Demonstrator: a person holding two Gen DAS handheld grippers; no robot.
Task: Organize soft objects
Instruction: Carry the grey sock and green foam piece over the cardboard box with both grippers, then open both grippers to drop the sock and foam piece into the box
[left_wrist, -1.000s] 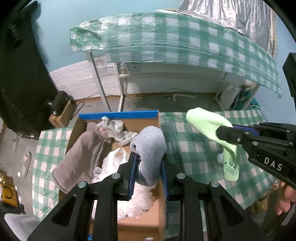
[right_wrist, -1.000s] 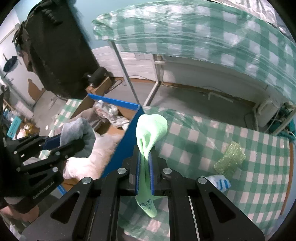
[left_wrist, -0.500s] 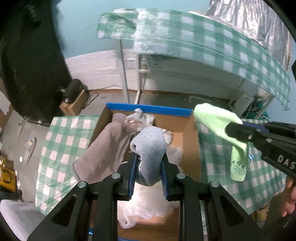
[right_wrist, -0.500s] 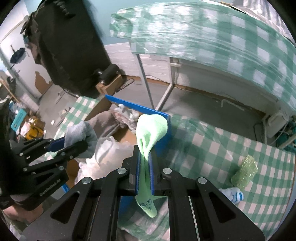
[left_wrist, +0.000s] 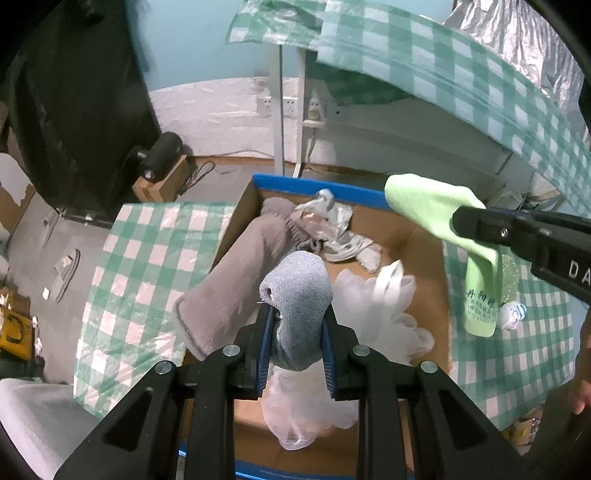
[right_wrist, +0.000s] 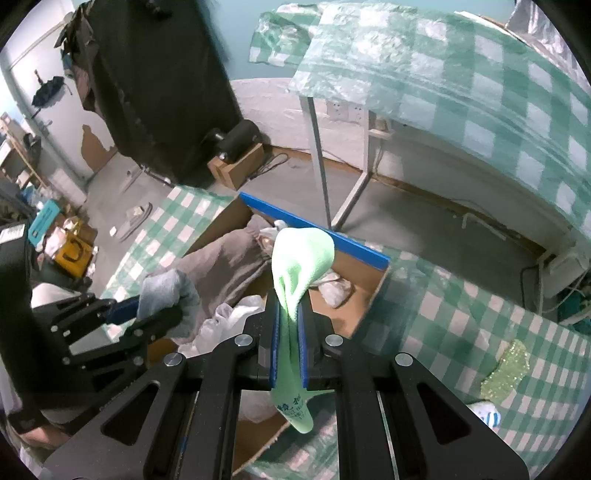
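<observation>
Cardboard box (left_wrist: 424, 251) already holds several soft items, both grippers hover above clamping 1 each, grey sock (left_wrist: 299, 295) left (left_wrist: 297, 343), green cloth (right_wrist: 295, 273) right (right_wrist: 287, 343), and 2 items wait at 4 o'clock.

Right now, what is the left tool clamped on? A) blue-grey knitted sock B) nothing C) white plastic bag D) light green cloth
A: in the left wrist view the left tool pinches the blue-grey knitted sock between its blue pads, above the open cardboard box; the light green cloth sits in the right tool.
</observation>
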